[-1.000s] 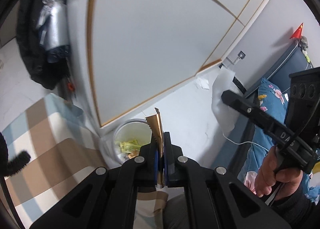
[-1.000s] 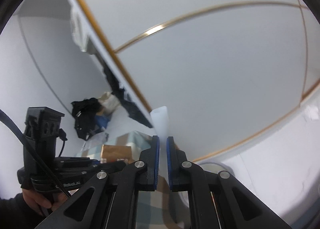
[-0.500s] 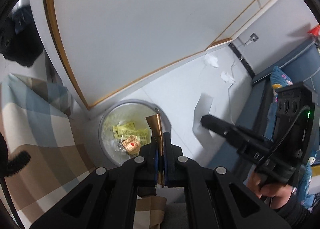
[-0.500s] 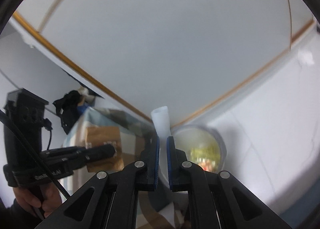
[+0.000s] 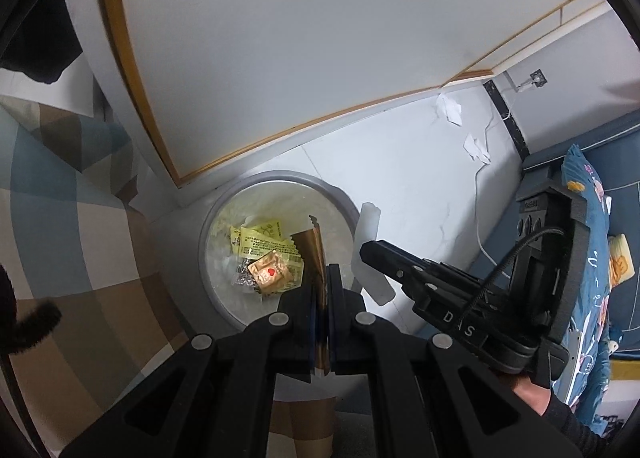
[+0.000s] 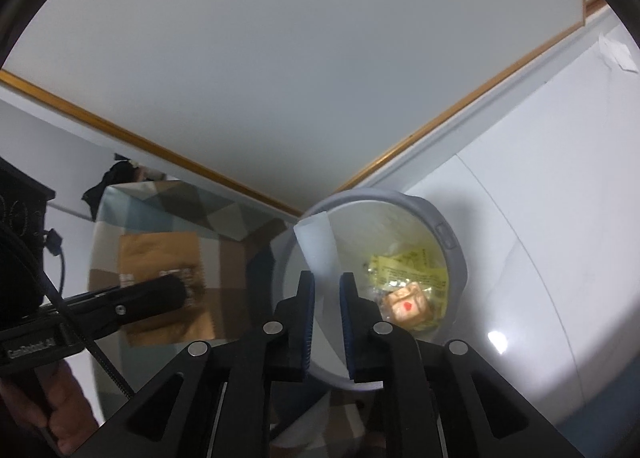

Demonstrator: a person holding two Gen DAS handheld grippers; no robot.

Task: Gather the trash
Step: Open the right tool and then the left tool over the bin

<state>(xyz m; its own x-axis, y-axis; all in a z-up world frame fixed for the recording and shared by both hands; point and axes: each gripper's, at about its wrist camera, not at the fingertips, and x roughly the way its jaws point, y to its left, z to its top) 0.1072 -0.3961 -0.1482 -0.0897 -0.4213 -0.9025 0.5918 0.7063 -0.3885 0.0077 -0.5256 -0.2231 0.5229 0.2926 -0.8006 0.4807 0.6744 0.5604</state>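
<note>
A round grey trash bin (image 5: 340, 194) stands on the white floor and holds yellow wrappers (image 5: 264, 242) and a tan candy pack (image 5: 268, 274). My left gripper (image 5: 320, 286) is shut on a bronze foil wrapper (image 5: 312, 246) over the bin's near edge. My right gripper (image 6: 325, 282) hangs above the bin (image 6: 452, 242). Its jaws are opening, and a white translucent strip (image 6: 320, 246) stands loose between the pads. In the left wrist view the right gripper (image 5: 370, 254) and the strip (image 5: 368, 224) are at the bin's right rim. The right wrist view shows the left gripper (image 6: 178, 294) with the bronze wrapper (image 6: 160, 258).
Two crumpled white papers (image 5: 450, 108) (image 5: 476, 146) and a white cable (image 5: 480, 202) lie on the floor beyond the bin. A white cabinet door with gold trim (image 5: 280, 38) stands behind it. A checked cloth (image 5: 60, 226) is on the left, blue flowered bedding (image 5: 592, 218) on the right.
Both grippers have sunk and tilted down, so the bin is now close below them. The right jaws, which were shut on the white strip, have parted. The left still grips the bronze wrapper.
</note>
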